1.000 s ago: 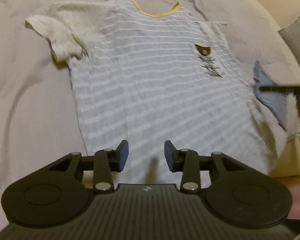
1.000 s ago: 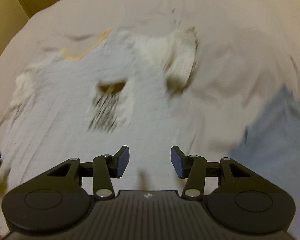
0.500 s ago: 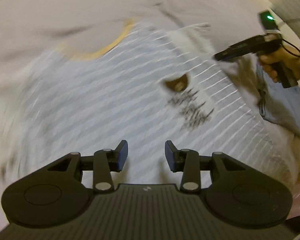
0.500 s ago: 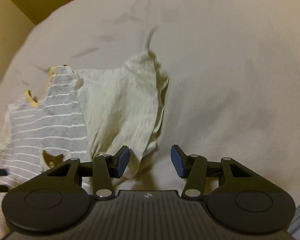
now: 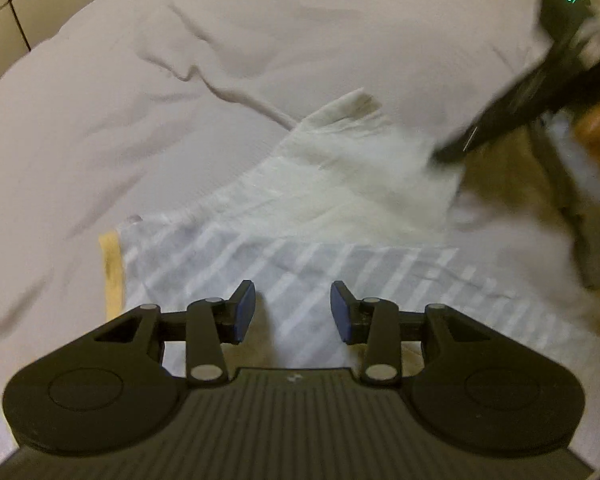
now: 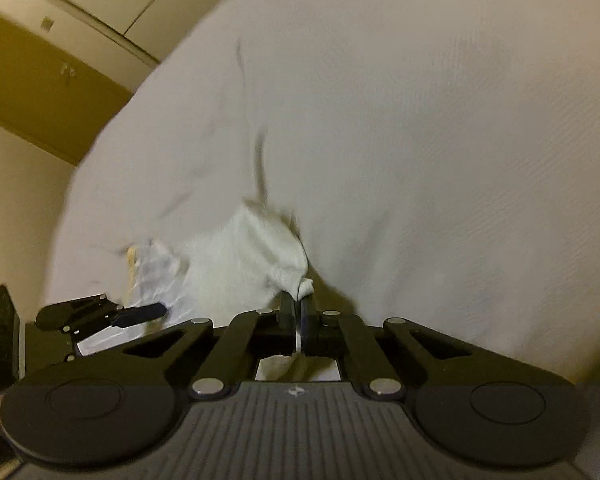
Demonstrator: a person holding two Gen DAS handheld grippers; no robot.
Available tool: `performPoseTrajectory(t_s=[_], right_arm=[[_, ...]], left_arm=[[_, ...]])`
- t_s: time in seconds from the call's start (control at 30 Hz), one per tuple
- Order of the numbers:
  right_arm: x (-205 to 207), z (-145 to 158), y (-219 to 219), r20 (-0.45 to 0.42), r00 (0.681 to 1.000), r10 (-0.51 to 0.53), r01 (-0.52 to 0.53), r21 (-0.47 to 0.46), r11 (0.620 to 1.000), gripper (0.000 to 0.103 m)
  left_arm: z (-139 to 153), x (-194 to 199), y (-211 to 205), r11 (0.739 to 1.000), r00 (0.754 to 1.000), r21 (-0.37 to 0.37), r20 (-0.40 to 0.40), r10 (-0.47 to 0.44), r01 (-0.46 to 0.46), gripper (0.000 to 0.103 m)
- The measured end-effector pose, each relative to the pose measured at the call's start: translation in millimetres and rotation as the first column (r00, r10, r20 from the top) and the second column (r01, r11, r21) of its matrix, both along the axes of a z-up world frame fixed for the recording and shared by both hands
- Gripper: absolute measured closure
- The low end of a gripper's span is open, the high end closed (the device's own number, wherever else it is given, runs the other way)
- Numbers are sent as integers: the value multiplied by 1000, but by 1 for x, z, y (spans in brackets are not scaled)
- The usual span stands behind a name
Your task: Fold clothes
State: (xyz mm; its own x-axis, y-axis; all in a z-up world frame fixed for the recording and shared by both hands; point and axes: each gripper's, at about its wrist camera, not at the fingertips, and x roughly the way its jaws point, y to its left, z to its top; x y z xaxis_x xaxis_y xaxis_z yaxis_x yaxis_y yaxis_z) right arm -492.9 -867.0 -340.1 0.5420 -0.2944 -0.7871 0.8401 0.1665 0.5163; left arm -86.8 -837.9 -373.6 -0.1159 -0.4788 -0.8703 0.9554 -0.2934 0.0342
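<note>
My right tongs pinch a T-shirt sleeve on a bed while my left tongs hover open.

The grey-and-white striped T-shirt lies on the pale bed sheet, its yellow neckband at nine o'clock from my left tongs, whose blue pads stand well apart, holding nothing, just above the striped cloth. The cream sleeve spreads toward one o'clock; my right tongs are closed on its edge. A wooden cupboard stands at ten o'clock in the right view.
</note>
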Motion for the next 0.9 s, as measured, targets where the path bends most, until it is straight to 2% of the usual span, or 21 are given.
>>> performPoseTrajectory(t_s=[0.07,0.1,0.17,0.3,0.37,0.4,0.43,0.6,0.67,0.73,0.8,0.83,0.9], right_arm=[[2,15,4,-83,996,10,-14,-49,999,99],[3,16,5,-124,992,31,-38,-56,998,93],[7,12,8,-205,975,89,-102,-54,993,89],[14,18,0,-160,981,108,-129,-126,984,80],[21,23,-10,-133,981,140,-161,-168,972,71],[27,22,-18,-127,978,162,-183,-174,967,59],[34,21,-26,-121,975,185,-205,-181,962,56],[69,7,-59,-173,944,281,-312,-187,932,54],[81,-6,-71,-180,926,331,-359,-148,922,56],[88,-19,-79,-167,905,390,-405,-61,912,99],[93,-18,-80,-177,894,411,-424,-43,905,100],[91,-7,-80,-180,902,393,-412,-82,907,100],[90,24,-77,-213,920,330,-374,-221,901,100]], left_arm=[[-10,0,-6,1000,1000,25,11,1,-1,67],[-14,0,-8,999,1000,39,16,0,0,67],[-21,1,-9,998,1000,62,23,7,-8,67],[-22,5,-4,998,999,64,36,9,-12,66],[-23,9,0,998,999,63,30,22,-24,66],[-23,11,2,997,999,63,25,30,-31,66],[-23,13,3,997,999,64,21,36,-37,66],[-18,13,11,998,999,44,7,46,-46,66],[-12,16,14,999,999,11,-5,48,-48,67],[-5,20,17,998,998,-27,-21,53,-53,67],[2,27,19,996,996,-53,-41,75,-77,67],[3,32,17,994,995,-55,-45,94,-97,67],[3,41,19,989,991,-50,-27,135,-136,68]])
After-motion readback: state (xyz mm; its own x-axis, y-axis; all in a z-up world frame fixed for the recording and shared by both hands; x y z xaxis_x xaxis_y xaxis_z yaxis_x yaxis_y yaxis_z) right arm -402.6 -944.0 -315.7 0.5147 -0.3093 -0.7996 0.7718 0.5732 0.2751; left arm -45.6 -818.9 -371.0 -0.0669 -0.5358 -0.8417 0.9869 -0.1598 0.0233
